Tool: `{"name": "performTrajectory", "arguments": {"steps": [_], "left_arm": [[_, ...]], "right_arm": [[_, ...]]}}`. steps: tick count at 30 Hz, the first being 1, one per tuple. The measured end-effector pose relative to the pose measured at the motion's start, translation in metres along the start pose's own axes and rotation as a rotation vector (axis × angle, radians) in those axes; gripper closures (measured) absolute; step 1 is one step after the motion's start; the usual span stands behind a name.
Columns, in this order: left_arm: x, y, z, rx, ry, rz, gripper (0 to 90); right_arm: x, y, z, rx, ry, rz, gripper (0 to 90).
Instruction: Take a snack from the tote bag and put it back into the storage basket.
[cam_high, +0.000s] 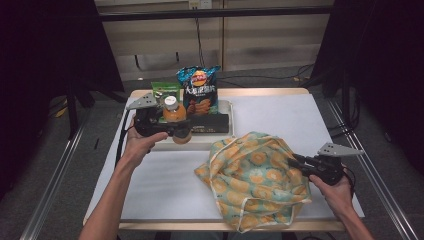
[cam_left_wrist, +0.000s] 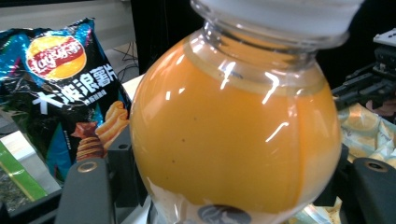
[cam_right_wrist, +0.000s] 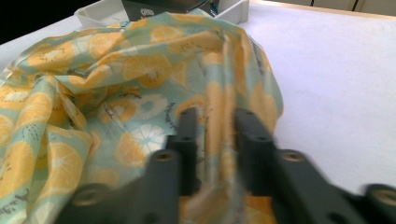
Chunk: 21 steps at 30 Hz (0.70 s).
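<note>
The left gripper (cam_high: 172, 131), at left of centre in the high view, is clamped on the juice bottle (cam_high: 175, 112). In the left gripper view the bottle (cam_left_wrist: 233, 140) fills the middle of the frame, both jaws pressed against its lower body and its white cap at the top edge. The bottle sits over the near edge of the tray (cam_high: 227, 131).

The right gripper (cam_high: 296, 161), at right of centre in the high view, meets the edge of the bag (cam_high: 250, 175). In the right gripper view its jaws stand a little apart with a fold of the bag (cam_right_wrist: 116, 93) between them; the pads do not look pressed on the cloth, so the fold is judged released.

Procedure, as judged from the layout:
- Re-grip the bag rim with the right gripper and lift it to open a mouth facing the tray.
- Keep the bottle upright. The grip is low on a round, smooth body, so tilting may let it slip.
- Carry the bottle toward lower right and lower it through the mouth before unclamping.

Legible markings: the chip packet (cam_left_wrist: 65, 93), at upper left of the left gripper view, bears the Lay's logo above large white Chinese characters. A green packet (cam_high: 167, 89) stands beside it in the tray; its print is too small to read.
</note>
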<state>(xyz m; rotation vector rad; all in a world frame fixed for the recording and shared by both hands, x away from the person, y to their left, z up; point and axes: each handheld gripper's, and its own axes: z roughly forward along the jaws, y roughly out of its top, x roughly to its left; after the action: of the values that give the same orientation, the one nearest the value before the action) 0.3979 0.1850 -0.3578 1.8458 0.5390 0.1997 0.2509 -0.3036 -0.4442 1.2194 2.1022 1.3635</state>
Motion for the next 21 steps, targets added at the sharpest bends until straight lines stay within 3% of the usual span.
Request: {"name": "performTrajectory", "arguments": {"steps": [7,11,21], "left_arm": [[0.01,-0.004,0.0,0.01,0.001,-0.003,31.2],[0.016,-0.006,-0.002,0.019,0.009,-0.001,31.2],[0.034,-0.011,-0.009,0.022,0.057,-0.011,31.1]], "right_arm": [[0.009,0.005,-0.001,-0.037,-0.011,0.015,42.3],[0.014,0.009,-0.005,-0.065,-0.008,0.011,39.5],[0.022,0.007,-0.009,-0.079,0.004,0.013,38.9]]}}
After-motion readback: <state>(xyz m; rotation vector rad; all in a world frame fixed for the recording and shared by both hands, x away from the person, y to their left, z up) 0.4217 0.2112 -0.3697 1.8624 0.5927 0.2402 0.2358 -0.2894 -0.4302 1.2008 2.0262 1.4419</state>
